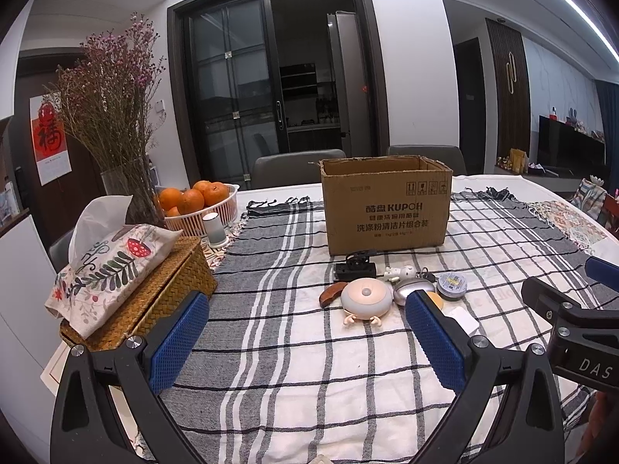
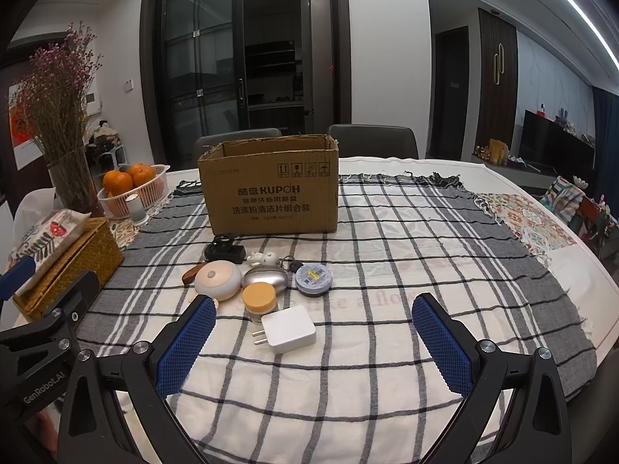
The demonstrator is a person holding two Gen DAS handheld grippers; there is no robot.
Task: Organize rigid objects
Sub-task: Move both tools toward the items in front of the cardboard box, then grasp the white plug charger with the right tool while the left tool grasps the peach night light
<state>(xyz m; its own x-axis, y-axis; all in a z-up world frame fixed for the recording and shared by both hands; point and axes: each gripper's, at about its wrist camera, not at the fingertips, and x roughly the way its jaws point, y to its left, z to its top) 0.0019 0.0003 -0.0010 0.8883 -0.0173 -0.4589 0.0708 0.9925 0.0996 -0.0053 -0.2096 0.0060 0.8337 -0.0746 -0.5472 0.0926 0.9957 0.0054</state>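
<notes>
An open cardboard box (image 2: 271, 189) stands on the checked cloth; it also shows in the left wrist view (image 1: 387, 208). In front of it lie small items: a white charger plug (image 2: 288, 329), an orange-lidded jar (image 2: 258, 298), a round pink-white gadget (image 2: 218, 280), a silver oval case (image 2: 267, 278), a round tin (image 2: 312, 279), a black device (image 2: 225, 252), a white figurine (image 2: 264, 259) and a brown piece (image 2: 190, 273). My left gripper (image 1: 305, 309) is open and empty, left of the items. My right gripper (image 2: 314, 311) is open and empty, just near the plug.
A wicker box (image 1: 170, 294) with a tissue pack (image 1: 104, 266), a vase of dried flowers (image 1: 127, 189), a basket of oranges (image 1: 201, 208) and a small white cup (image 1: 215, 228) stand at the left. Chairs (image 2: 371, 141) stand behind the table.
</notes>
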